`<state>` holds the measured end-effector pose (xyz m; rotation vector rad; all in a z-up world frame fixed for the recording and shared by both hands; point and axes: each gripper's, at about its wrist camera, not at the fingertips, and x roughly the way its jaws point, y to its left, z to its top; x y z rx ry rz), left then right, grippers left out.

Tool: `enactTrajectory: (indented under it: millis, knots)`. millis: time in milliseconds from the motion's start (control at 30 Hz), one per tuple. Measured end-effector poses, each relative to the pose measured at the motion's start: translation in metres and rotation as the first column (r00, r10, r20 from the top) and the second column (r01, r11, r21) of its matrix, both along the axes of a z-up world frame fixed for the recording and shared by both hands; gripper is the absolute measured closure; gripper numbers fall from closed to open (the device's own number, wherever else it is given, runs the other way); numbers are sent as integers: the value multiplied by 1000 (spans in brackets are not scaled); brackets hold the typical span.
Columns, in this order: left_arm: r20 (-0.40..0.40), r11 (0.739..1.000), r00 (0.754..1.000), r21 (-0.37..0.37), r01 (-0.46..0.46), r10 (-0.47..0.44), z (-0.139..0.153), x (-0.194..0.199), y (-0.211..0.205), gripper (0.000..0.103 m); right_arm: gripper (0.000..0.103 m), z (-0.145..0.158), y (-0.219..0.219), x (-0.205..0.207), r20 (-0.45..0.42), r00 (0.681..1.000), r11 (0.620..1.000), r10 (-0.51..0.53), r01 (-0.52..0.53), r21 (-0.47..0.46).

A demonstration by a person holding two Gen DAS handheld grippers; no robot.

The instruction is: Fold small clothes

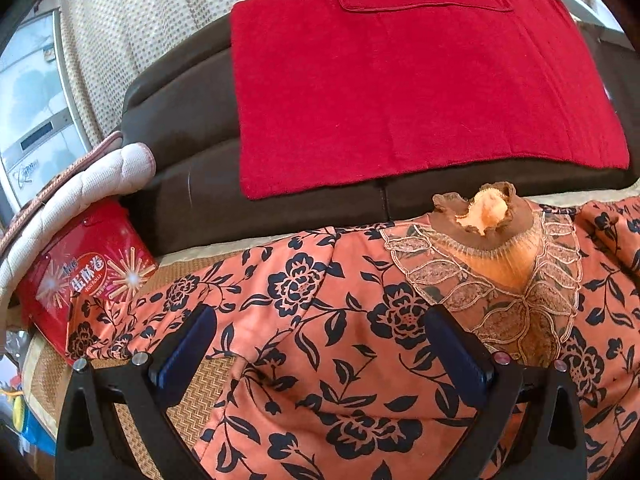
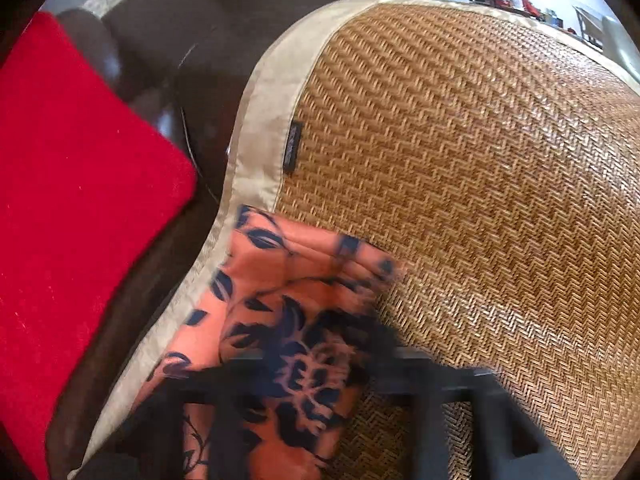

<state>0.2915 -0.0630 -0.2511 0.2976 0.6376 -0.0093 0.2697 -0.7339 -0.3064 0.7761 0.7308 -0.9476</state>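
An orange garment with a dark floral print (image 1: 320, 320) lies spread on a woven mat (image 1: 200, 392). Its brown lace collar (image 1: 492, 236) points toward the sofa. My left gripper (image 1: 320, 332) is open, its blue-padded fingers (image 1: 188, 344) standing wide apart over the left shoulder part of the garment. In the right wrist view a sleeve end of the same garment (image 2: 288, 320) lies on the mat (image 2: 480, 160). My right gripper (image 2: 316, 364) is blurred by motion low in the view, over the sleeve; whether it holds the cloth is unclear.
A dark brown sofa (image 1: 180, 148) stands behind the mat, with a red towel (image 1: 400, 80) draped over it, which also shows in the right wrist view (image 2: 72, 184). A red snack tin (image 1: 80, 276) and a white quilted cushion (image 1: 92, 184) sit at the left.
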Motion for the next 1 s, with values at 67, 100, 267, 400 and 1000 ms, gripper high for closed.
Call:
enactTrajectory:
  millis: [67, 100, 267, 400, 1000]
  knots:
    - [-1, 1000, 1000, -12, -3, 3, 2, -1, 2, 0, 93, 0, -4, -4, 69, 998, 1000, 10, -12, 23]
    - [1, 1000, 1000, -17, -6, 6, 3, -1, 2, 0, 93, 1, -6, -8, 109, 994, 999, 6, -10, 36]
    - [19, 999, 1000, -42, -17, 18, 11, -8, 6, 0, 94, 17, -15, -40, 381, 924, 995, 39, -70, 69]
    - [43, 998, 998, -58, -36, 39, 20, -15, 11, 0, 94, 40, -5, -56, 580, 812, 978, 70, -171, 121]
    - [26, 958, 966, -134, -253, 258, 30, 5, 96, 0, 94, 66, 319, -1, 783, 522, 582, 338, -770, 262]
